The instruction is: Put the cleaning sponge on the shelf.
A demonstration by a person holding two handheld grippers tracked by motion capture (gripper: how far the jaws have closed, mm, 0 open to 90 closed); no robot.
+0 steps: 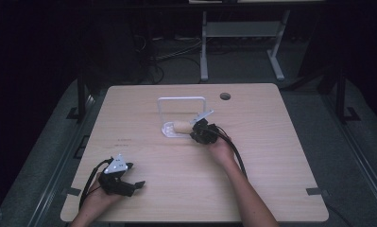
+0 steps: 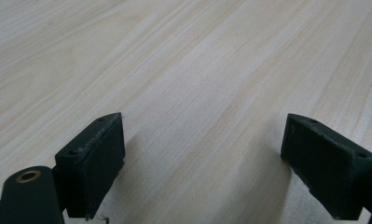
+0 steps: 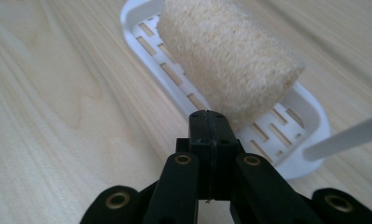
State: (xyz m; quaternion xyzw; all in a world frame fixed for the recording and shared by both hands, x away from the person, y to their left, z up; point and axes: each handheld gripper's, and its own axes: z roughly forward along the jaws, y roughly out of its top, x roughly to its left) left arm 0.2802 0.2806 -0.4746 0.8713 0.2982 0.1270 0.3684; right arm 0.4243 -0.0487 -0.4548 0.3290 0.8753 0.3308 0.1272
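At the lower left of the high view, the left gripper (image 1: 138, 184) sits low over the pale wood worktop (image 1: 153, 161), held in the person's left hand (image 1: 97, 196), with a grey three-cornered plate on top and a black cable looping off to the left. In the left gripper view its jaws stand wide apart, one at the lower left of the frame and one at the lower right, with nothing but bare wood grain between them.

Near the middle of the high view lies a white slotted soap dish (image 1: 169, 130) with a tall white wire frame (image 1: 182, 100) rising behind it. A tan loofah roll (image 1: 180, 126) lies in the dish on its side. In the right gripper view the loofah roll (image 3: 230, 60) fills the upper middle of the frame, resting across the slotted soap dish (image 3: 309, 116).

Just right of the dish in the high view is the right gripper (image 1: 194, 135), held in the person's right hand (image 1: 220, 150), its cable trailing back along the forearm toward the lower right. In the right gripper view its jaws are pressed together at the bottom centre, gripping nothing, their tips just at the near end of the loofah; I cannot tell whether they touch it.
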